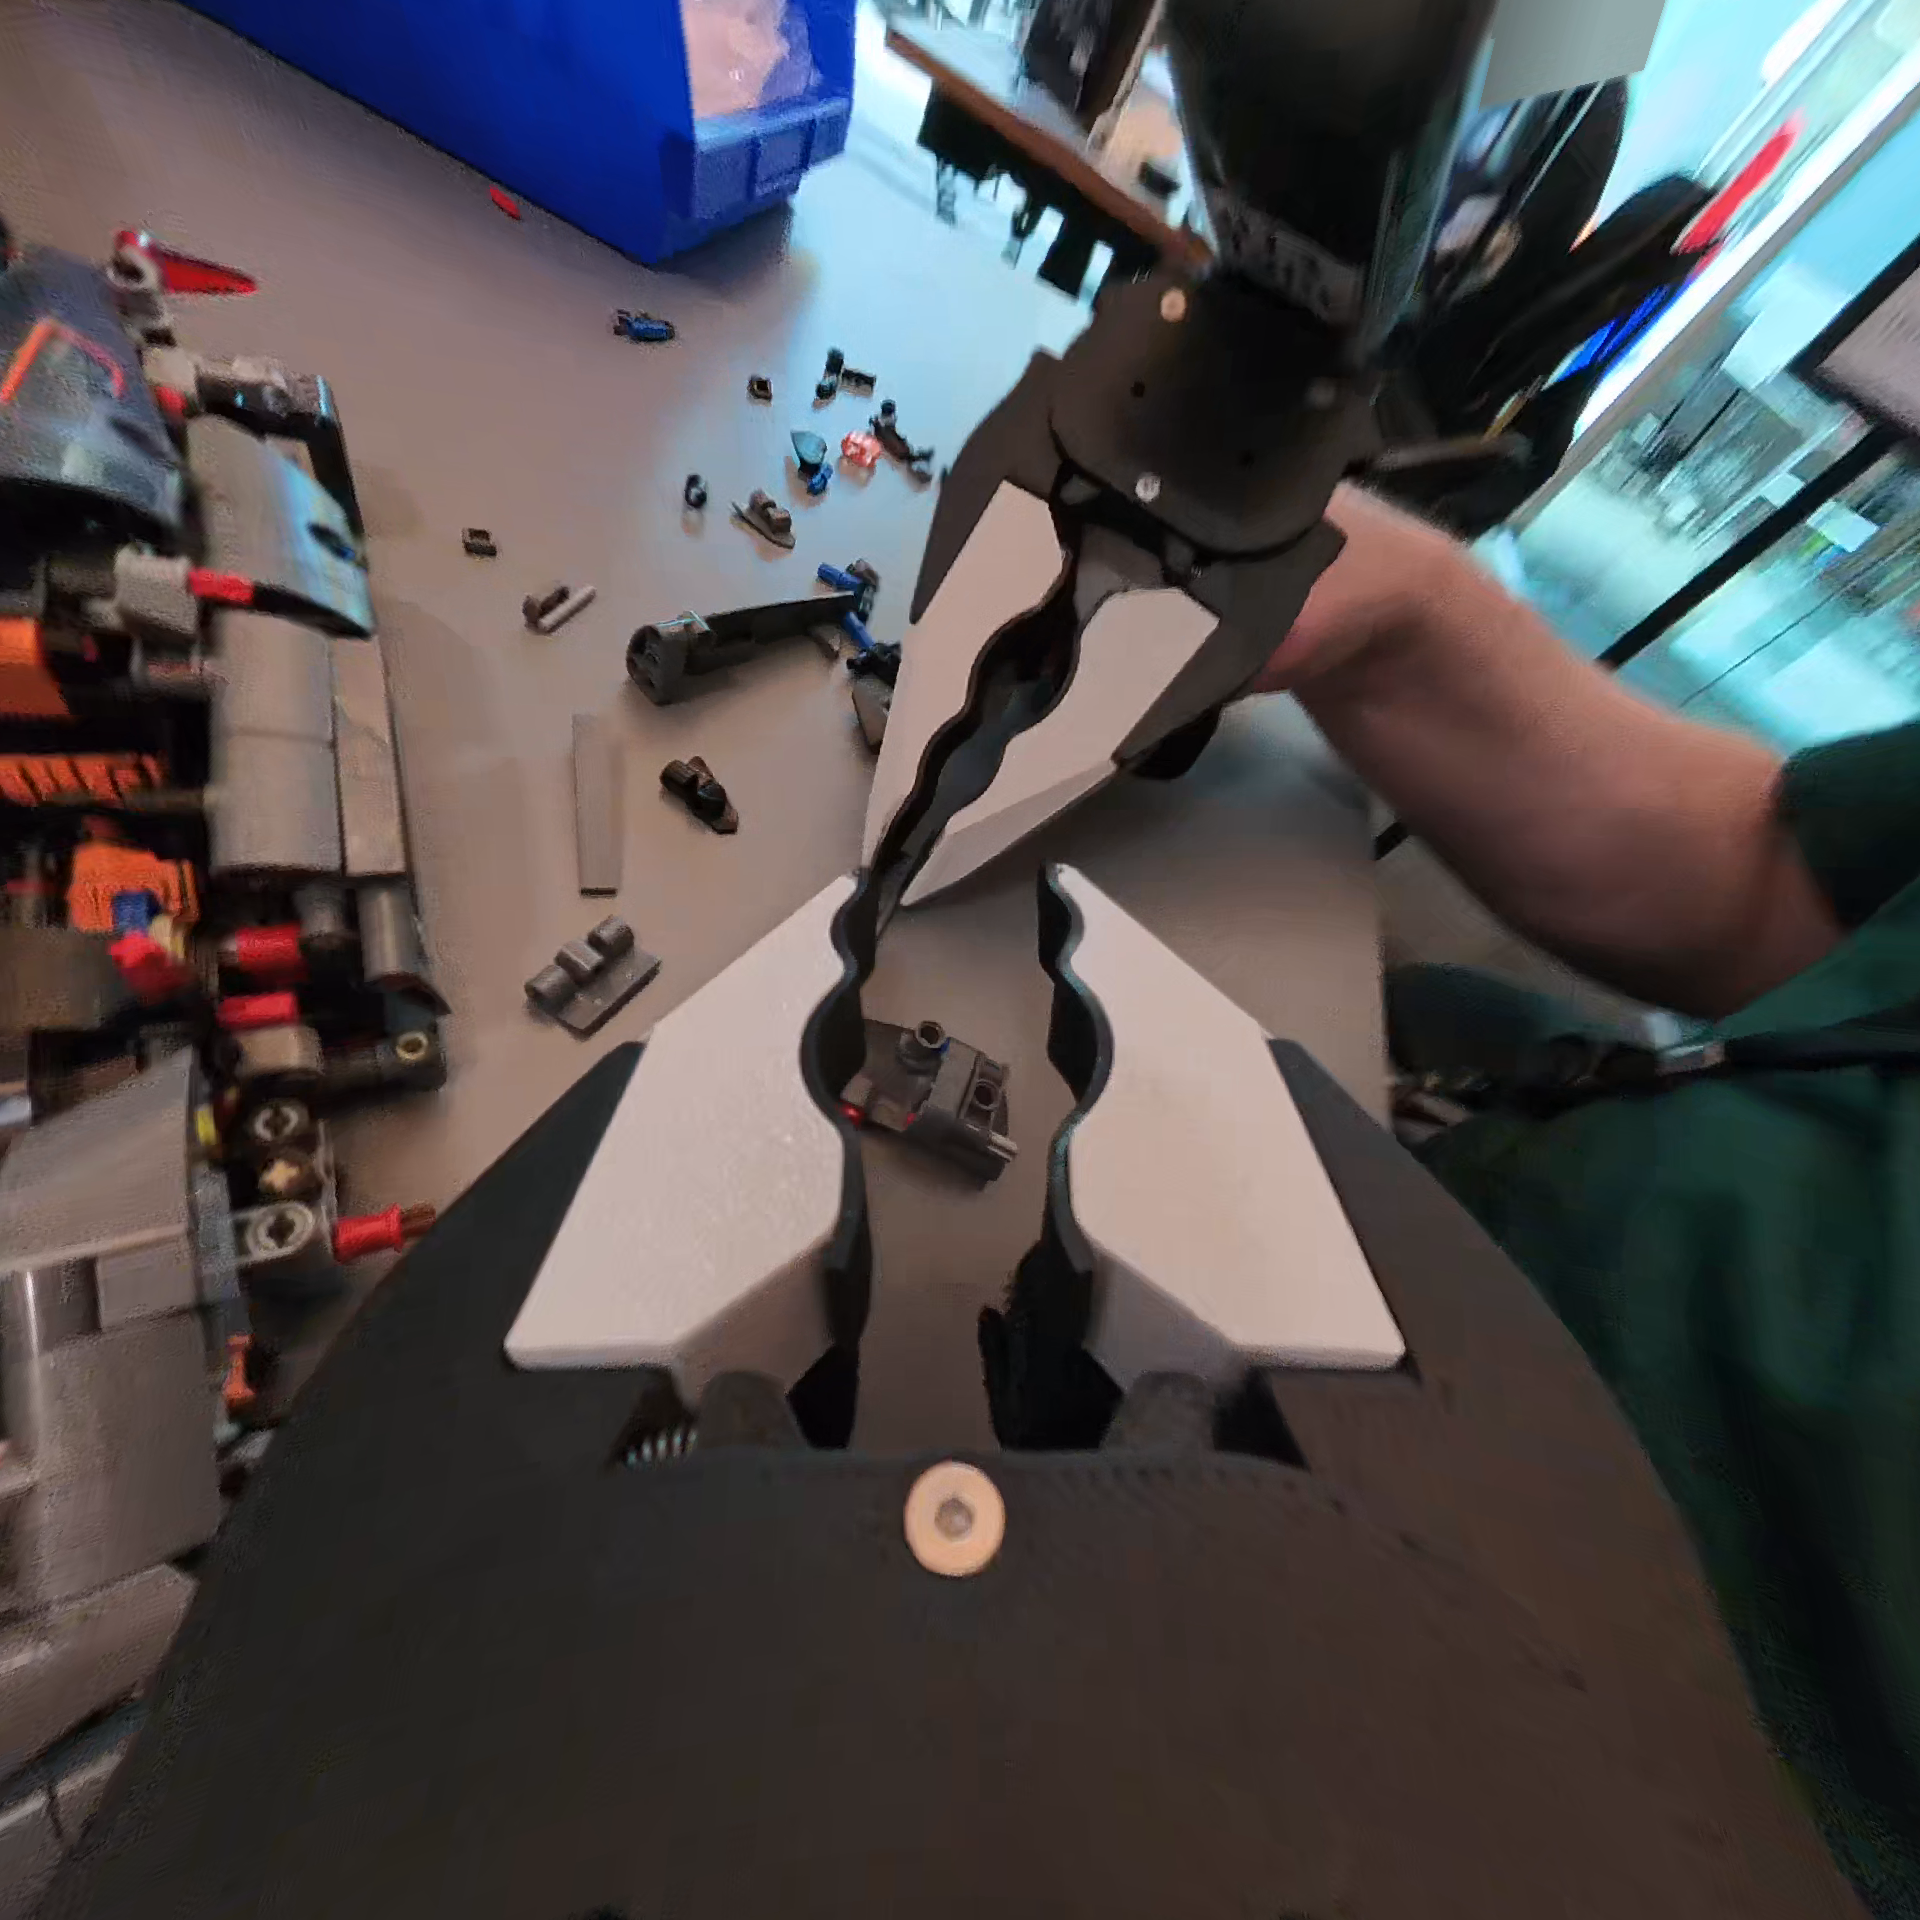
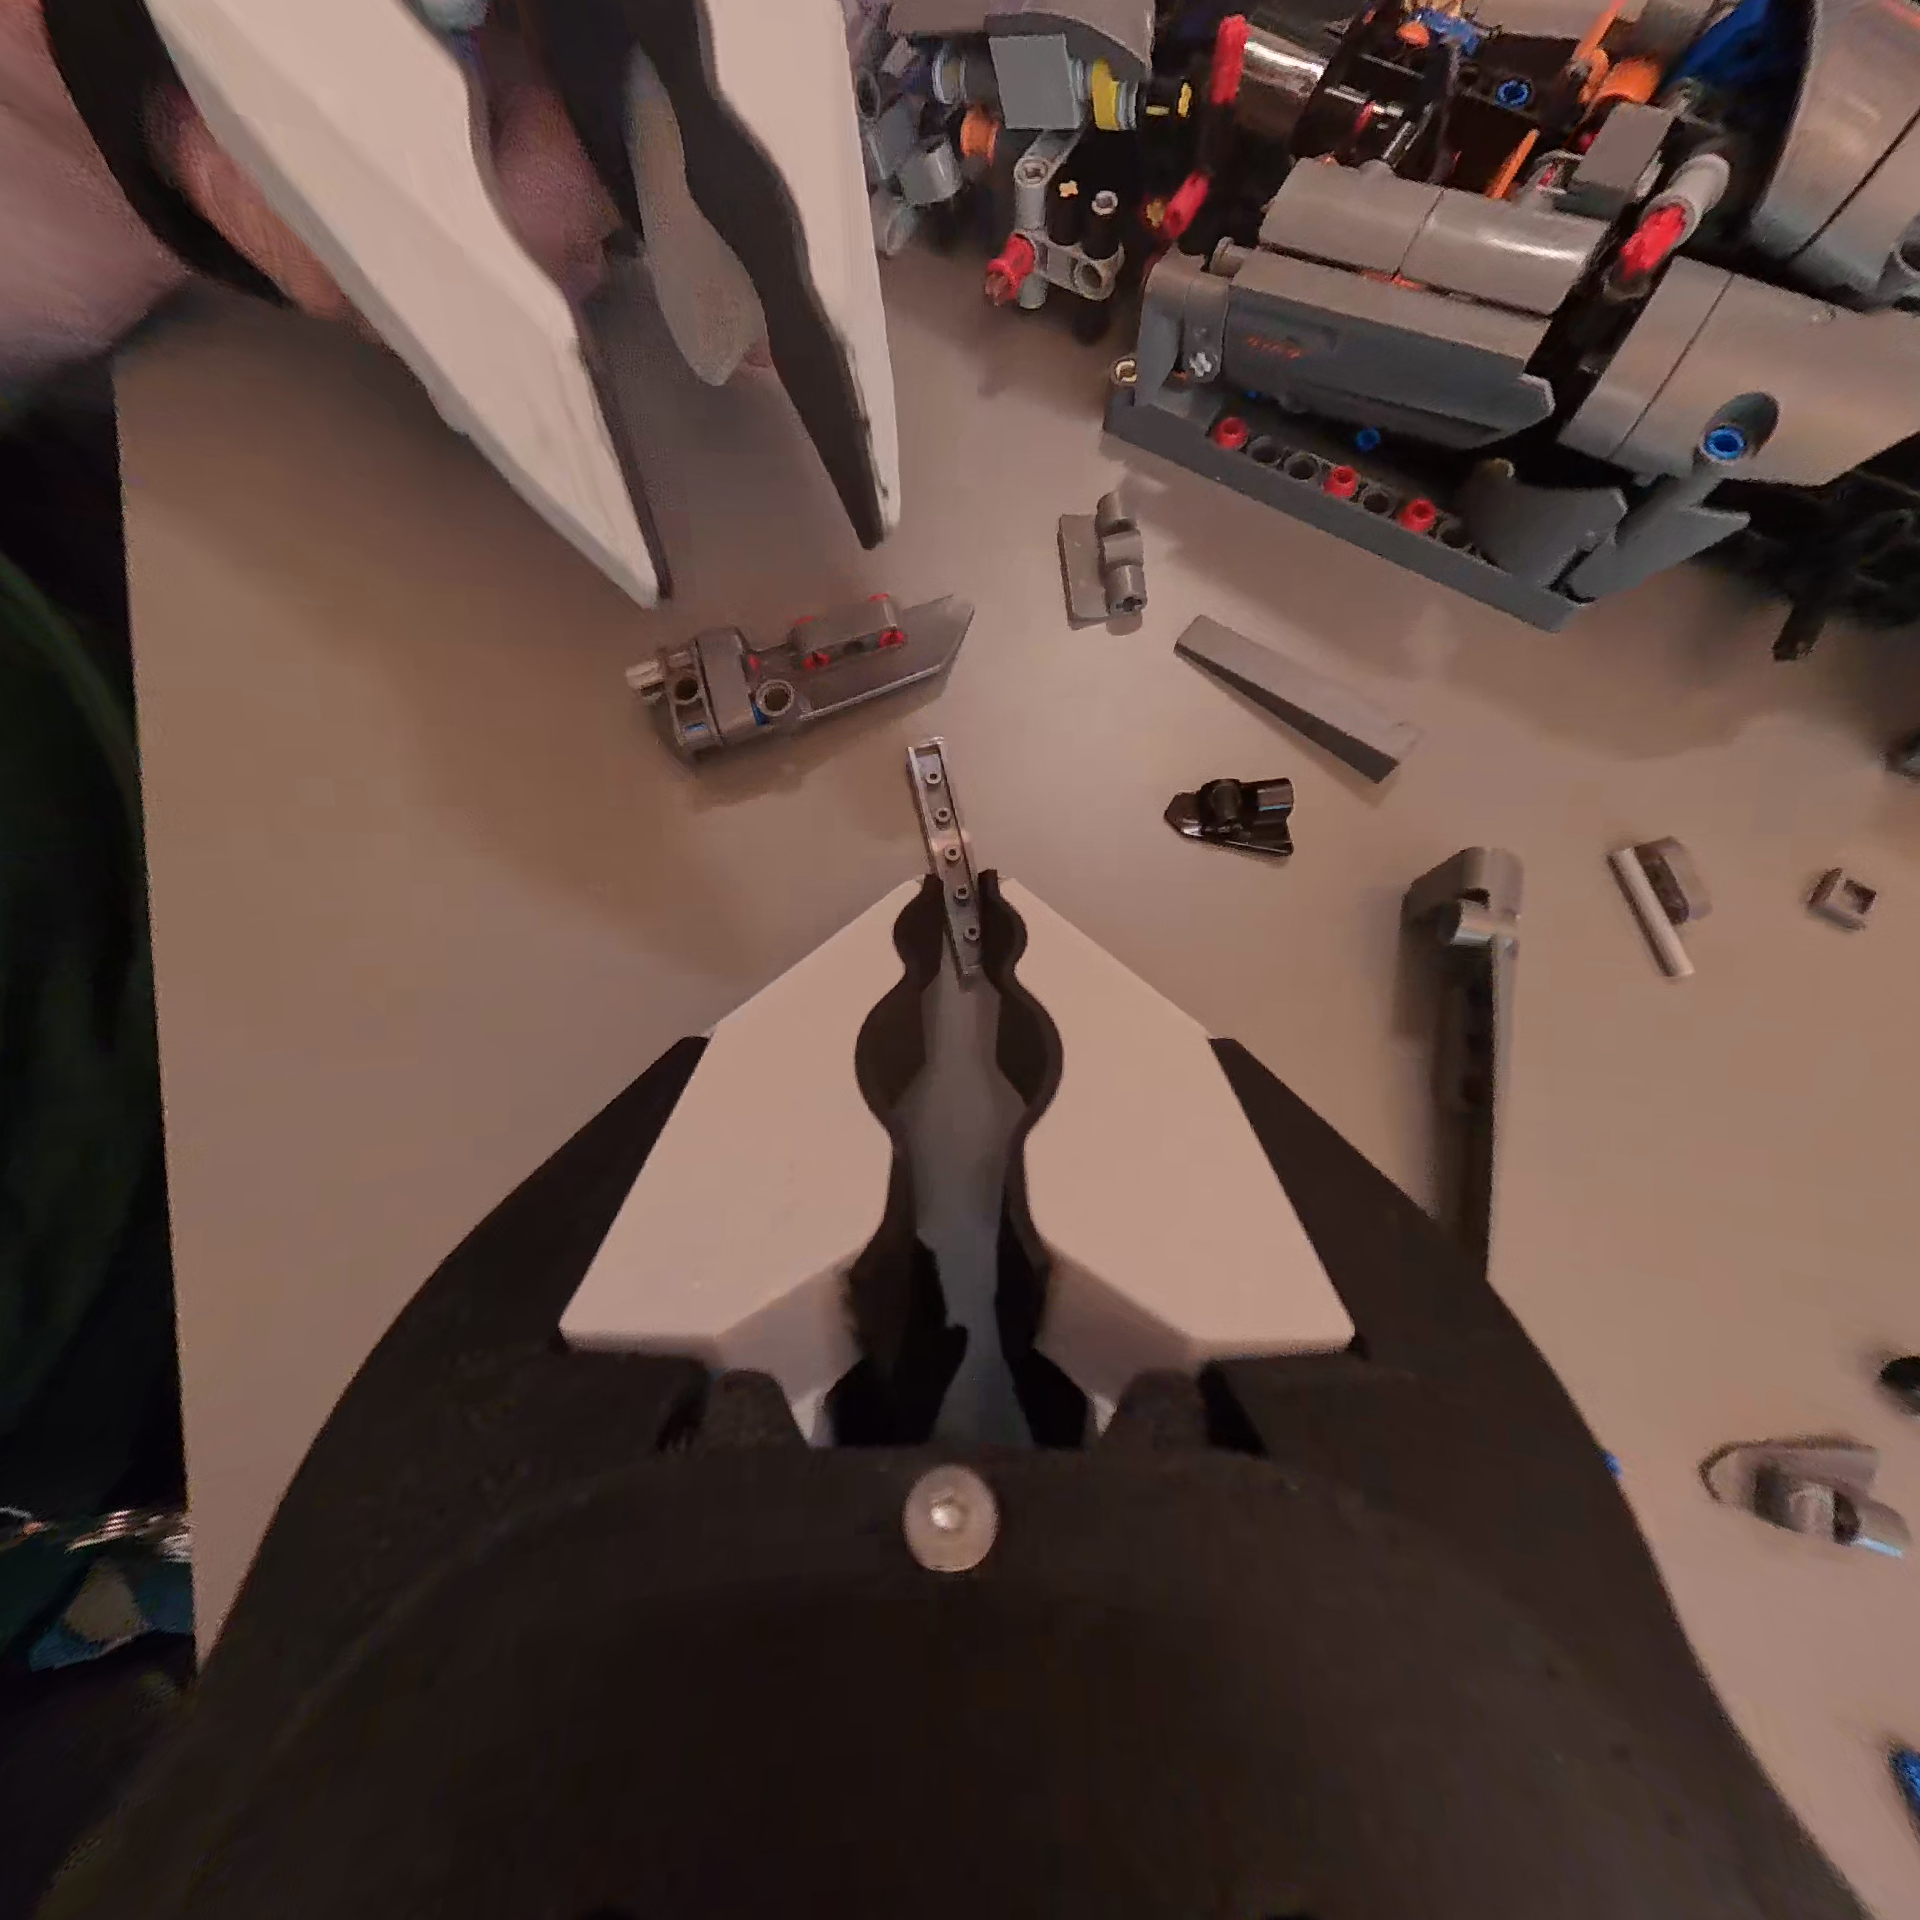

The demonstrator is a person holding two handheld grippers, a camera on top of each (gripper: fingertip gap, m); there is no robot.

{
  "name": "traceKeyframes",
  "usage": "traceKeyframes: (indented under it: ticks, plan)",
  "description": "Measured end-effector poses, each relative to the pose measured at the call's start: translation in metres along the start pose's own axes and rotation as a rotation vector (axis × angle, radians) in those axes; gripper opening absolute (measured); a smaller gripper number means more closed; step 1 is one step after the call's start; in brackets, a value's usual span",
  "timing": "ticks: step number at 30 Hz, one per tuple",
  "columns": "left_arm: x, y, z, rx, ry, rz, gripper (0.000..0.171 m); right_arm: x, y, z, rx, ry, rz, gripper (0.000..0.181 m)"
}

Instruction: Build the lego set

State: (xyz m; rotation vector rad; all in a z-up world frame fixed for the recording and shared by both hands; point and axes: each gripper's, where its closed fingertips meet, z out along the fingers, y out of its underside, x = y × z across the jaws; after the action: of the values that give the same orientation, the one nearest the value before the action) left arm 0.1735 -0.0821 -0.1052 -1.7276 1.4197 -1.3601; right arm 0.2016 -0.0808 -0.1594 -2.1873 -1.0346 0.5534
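One thin grey plate (image 2: 948, 852) pinched in right hand-held gripper (image 2: 961, 894), tip protruding forward

Both wrist views close above the grey table (image 1: 499, 436), facing opposite ways, sharing the small assembly (image 2: 790, 670).

grey table (image 1: 499, 436) | blue bin (image 1: 644, 114) at its far edge | glass-fronted cabinets (image 1: 1766, 499), blurred, beyond | brown desk (image 1: 1039, 145) behind

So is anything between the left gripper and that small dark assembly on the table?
Nothing visible. The left gripper is open, with the small assembly lying on the bare table in the gap between its fingers. The right gripper, shut on a thin plate, sits just beyond it.
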Motion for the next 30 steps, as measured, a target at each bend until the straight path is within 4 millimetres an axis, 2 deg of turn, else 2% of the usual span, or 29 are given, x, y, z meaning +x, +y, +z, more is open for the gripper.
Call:
traceKeyframes:
  ticks: [5,7,9,11,15,19,22,24,28,30]
  plan:
    - [-0.003,0.010,0.016,-0.171,-0.191,0.383,0.030,-0.006,-0.007,-0.012,0.059,-0.049,0.074,0.004]
    - [0.000,0.011,0.019,-0.213,-0.222,0.501,0.027,-0.009,-0.011,-0.017,0.078,-0.079,0.098,0.004]
    - [0.001,0.013,0.023,-0.249,-0.261,0.612,0.017,-0.015,-0.017,-0.022,0.105,-0.121,0.113,0.004]
    - [-0.001,0.013,0.025,-0.272,-0.306,0.698,0.007,-0.018,-0.023,-0.027,0.131,-0.149,0.131,0.004]
    - [-0.002,0.017,0.028,-0.300,-0.335,0.753,0.001,-0.023,-0.030,-0.032,0.185,-0.205,0.151,0.000]
    - [-0.006,0.019,0.025,-0.316,-0.320,0.661,0.001,-0.015,-0.023,-0.035,0.150,-0.081,0.072,0.000]
    - [0.002,0.014,0.022,-0.251,-0.201,0.505,0.001,-0.015,-0.033,-0.047,0.183,0.056,-0.097,0.017]
    - [0.009,0.015,0.021,-0.256,-0.107,0.428,0.001,-0.019,-0.037,-0.048,0.157,0.150,-0.245,0.020]
    - [0.014,0.014,0.019,-0.289,-0.031,0.332,0.001,-0.022,-0.029,-0.034,0.001,0.264,-0.457,0.006]
    - [0.012,0.016,0.017,-0.306,-0.001,0.268,0.001,-0.023,-0.028,-0.029,-0.018,0.280,-0.500,0.005]
